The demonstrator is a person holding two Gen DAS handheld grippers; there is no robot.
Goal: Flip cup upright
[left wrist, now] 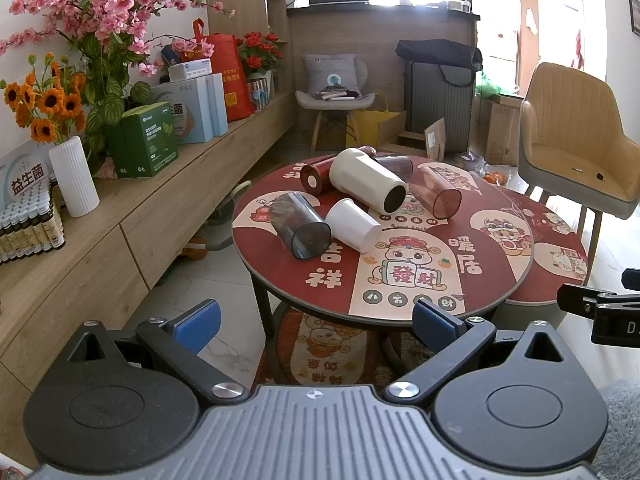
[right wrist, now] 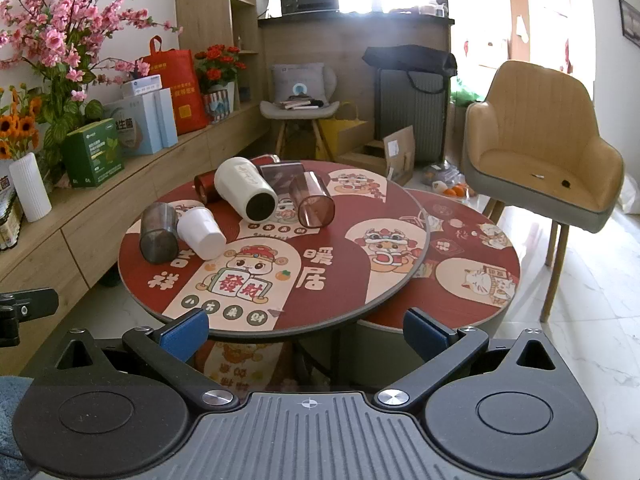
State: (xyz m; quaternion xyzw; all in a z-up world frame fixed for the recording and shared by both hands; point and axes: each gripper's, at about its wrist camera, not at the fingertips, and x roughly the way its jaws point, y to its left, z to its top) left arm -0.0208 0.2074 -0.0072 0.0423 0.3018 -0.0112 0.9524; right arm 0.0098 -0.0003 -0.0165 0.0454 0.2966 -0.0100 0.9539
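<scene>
Six or so cups (right wrist: 200, 233) lie on their sides on the round table (right wrist: 340, 280); we hold left gripper (left wrist: 316, 326) and right gripper (right wrist: 306, 334) wide open, empty.

A round red printed table (right wrist: 320, 292) carries toppled cups — smoky grey tumbler (right wrist: 159, 232), white cup (right wrist: 201, 233), cream flask (right wrist: 246, 189), pinkish clear tumbler (right wrist: 312, 200), dark red flask (right wrist: 207, 186).

Table (right wrist: 360, 292) near half bare; cups (right wrist: 200, 232) crowd far-left part.
</scene>
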